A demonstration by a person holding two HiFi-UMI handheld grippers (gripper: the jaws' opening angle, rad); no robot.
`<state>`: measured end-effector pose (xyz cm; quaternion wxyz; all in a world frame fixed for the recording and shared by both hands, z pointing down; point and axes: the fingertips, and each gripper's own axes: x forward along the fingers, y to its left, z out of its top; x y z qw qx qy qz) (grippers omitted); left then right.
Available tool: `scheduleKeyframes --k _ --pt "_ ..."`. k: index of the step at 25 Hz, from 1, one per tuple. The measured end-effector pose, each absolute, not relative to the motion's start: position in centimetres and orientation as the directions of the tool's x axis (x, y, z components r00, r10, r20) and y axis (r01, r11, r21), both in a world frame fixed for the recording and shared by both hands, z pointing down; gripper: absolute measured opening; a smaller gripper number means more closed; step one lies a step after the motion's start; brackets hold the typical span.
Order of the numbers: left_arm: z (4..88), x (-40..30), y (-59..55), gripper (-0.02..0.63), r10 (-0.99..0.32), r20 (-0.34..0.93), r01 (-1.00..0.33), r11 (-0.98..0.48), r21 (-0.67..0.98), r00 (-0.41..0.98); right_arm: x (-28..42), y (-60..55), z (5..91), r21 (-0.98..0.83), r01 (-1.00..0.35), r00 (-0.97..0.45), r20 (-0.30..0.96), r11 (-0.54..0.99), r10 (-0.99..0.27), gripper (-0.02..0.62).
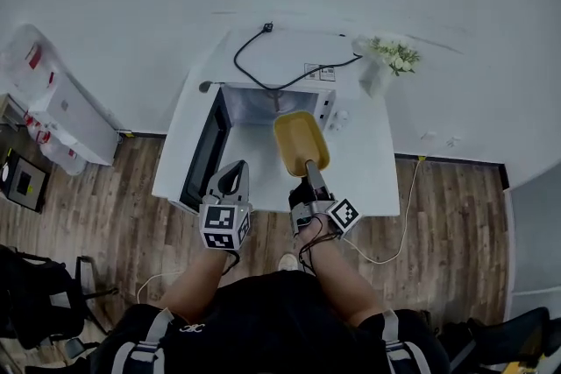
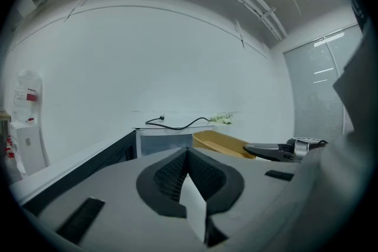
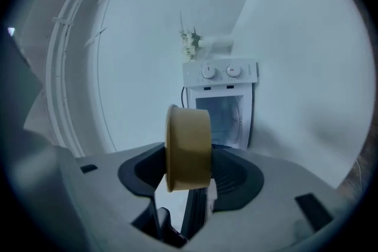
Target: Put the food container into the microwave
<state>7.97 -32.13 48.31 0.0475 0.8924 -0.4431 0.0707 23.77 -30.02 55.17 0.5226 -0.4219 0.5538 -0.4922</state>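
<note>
My right gripper (image 1: 308,171) is shut on the near rim of a yellow food container (image 1: 301,141), held in the air just in front of the open microwave (image 1: 279,104). In the right gripper view the container (image 3: 189,147) stands on edge between the jaws, and the microwave's open cavity (image 3: 221,115) lies straight ahead, apart from it. My left gripper (image 1: 231,180) hovers beside the open door (image 1: 207,151), shut with nothing in it. The left gripper view shows its pads (image 2: 172,173) together, with the container (image 2: 220,141) off to the right.
The microwave sits on a white table (image 1: 372,175) against a white wall. A black cable (image 1: 263,66) lies across the microwave's top. A vase of white flowers (image 1: 387,62) stands at the table's back right corner. The door swings out to the left.
</note>
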Motion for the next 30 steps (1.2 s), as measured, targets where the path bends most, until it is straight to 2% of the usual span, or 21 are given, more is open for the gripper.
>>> scheduleKeyframes --k 7,12,17,23,30 --pt "49.1 9.7 -37.3 0.003 -0.804 0.184 -0.821 -0.571 0.033 0.566 25.3 -36.8 57.0 -0.991 0.068 -0.153 -0.121 0.112 -0.981 0.227" --pt "50.8 9.2 -39.6 0.003 -0.784 0.225 -0.810 -0.584 0.046 0.578 25.2 -40.6 59.7 -0.997 0.054 -0.129 -0.068 0.062 -0.989 0.227" --pt "50.4 9.0 -42.0 0.003 -0.769 0.214 -0.792 -0.608 0.043 0.602 25.2 -44.6 62.2 -0.999 0.044 -0.090 -0.015 0.011 -0.996 0.227" --pt "50.4 8.1 -44.7 0.003 -0.778 0.214 -0.803 -0.594 0.054 0.590 25.4 -49.6 63.8 -0.999 0.012 -0.073 0.033 -0.034 -0.997 0.227" --pt "50.9 7.1 -45.9 0.003 -0.781 0.240 -0.813 -0.575 0.086 0.577 25.7 -54.8 64.7 -0.995 0.035 -0.046 0.089 -0.090 -0.995 0.227"
